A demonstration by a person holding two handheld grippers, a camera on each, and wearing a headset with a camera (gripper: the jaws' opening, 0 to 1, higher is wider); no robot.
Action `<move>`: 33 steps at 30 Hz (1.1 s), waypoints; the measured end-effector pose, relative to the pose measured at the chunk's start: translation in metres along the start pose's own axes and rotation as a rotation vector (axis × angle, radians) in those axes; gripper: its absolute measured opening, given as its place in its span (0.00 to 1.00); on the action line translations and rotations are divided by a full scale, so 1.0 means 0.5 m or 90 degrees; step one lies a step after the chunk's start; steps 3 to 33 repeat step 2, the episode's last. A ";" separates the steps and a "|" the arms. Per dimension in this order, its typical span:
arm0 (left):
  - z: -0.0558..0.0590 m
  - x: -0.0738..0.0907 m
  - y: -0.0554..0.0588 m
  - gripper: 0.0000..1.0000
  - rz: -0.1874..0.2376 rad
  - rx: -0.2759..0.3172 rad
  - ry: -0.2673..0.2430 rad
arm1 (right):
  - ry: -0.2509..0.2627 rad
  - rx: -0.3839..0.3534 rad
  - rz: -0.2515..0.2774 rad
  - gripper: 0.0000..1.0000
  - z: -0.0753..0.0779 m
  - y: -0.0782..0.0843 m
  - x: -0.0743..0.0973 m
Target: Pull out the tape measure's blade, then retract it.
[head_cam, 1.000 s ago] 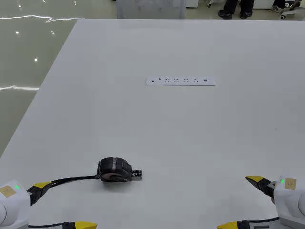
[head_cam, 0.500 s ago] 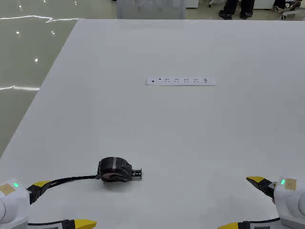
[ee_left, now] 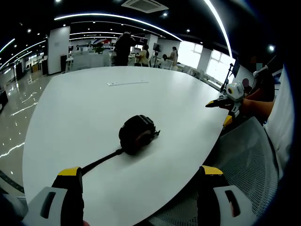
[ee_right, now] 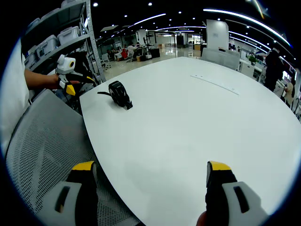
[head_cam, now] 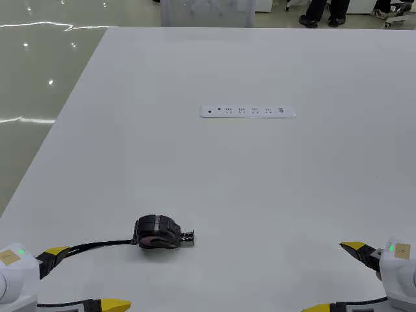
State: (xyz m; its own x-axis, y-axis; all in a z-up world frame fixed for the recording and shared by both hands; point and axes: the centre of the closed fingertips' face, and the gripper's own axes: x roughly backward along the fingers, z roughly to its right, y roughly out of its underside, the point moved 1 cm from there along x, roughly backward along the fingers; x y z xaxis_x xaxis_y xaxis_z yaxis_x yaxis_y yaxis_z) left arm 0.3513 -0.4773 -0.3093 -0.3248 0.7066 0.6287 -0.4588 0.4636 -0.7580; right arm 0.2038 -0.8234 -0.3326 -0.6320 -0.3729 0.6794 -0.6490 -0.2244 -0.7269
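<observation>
At the near edge of the white desk point(head_cam: 273, 195), the left hand-held gripper point(head_cam: 84, 278) and the right hand-held gripper point(head_cam: 337, 276) hover with jaws spread wide and empty, the black tape measure point(head_cam: 156, 232) lies just beyond the left one, and a white power strip point(head_cam: 247, 112) sits farther back.

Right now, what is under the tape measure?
The tape measure rests on the white table, black strap trailing beside it. Its case hides the spot beneath.
</observation>
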 end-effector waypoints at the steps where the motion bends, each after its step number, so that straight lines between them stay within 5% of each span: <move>1: 0.000 0.001 0.000 1.00 0.001 -0.001 0.000 | 0.000 0.000 0.000 0.98 0.001 0.000 0.001; 33: 0.000 0.002 0.000 1.00 0.000 0.000 0.000 | 0.000 0.000 -0.001 0.98 0.002 0.000 0.002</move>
